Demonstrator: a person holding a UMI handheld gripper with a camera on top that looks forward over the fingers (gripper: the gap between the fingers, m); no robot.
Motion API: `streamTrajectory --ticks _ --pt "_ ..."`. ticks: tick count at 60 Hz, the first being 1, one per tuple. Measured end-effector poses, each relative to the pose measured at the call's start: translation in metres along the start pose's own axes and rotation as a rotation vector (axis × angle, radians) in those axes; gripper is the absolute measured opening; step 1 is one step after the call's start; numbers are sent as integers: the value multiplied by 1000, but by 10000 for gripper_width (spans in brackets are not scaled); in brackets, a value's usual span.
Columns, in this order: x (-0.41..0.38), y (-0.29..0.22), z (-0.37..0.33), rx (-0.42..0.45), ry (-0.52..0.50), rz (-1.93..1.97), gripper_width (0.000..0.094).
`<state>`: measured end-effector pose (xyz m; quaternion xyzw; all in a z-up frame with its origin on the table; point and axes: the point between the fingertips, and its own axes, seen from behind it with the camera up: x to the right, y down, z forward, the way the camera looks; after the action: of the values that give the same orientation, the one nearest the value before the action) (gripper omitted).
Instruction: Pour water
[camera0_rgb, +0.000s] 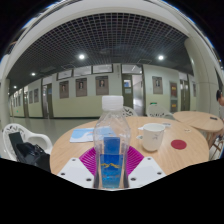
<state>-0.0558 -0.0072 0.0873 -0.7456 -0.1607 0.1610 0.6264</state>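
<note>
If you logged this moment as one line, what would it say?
tool: shut on water bottle | bottle: upright, capped, blue label | white mug: beyond, on round table | pour: not started

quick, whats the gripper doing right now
gripper: shut on the water bottle, both pink pads pressing its sides, above the round table.

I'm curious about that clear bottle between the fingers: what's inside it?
The bottle holds blue liquid in its lower part; the upper part looks empty, under a white cap. The gripper fingers cover its base, so the bottom is hidden.
</note>
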Motion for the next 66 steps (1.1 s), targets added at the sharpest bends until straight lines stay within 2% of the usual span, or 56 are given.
streamTrajectory --ticks 4,13,23,26,31,35,42,52,60,63,66 --pt "0 -7 16 -19 -46 104 327" --pt "0 -48 62 6 -150 564 325" --pt "24 -83 116 41 -216 1151 324" --pt "13 -98 109 15 -268 1361 325" --pt "18 -116 115 40 -332 1546 335" --pt "10 -120 116 57 -323 1614 344" --pt "26 -114 119 27 -354 1775 344" --pt "26 -111 115 34 -299 1786 345" --pt "29 -133 91 51 -371 1645 345" --pt "34 -153 73 96 -391 1489 347" --pt "57 -170 70 177 -368 1309 347"
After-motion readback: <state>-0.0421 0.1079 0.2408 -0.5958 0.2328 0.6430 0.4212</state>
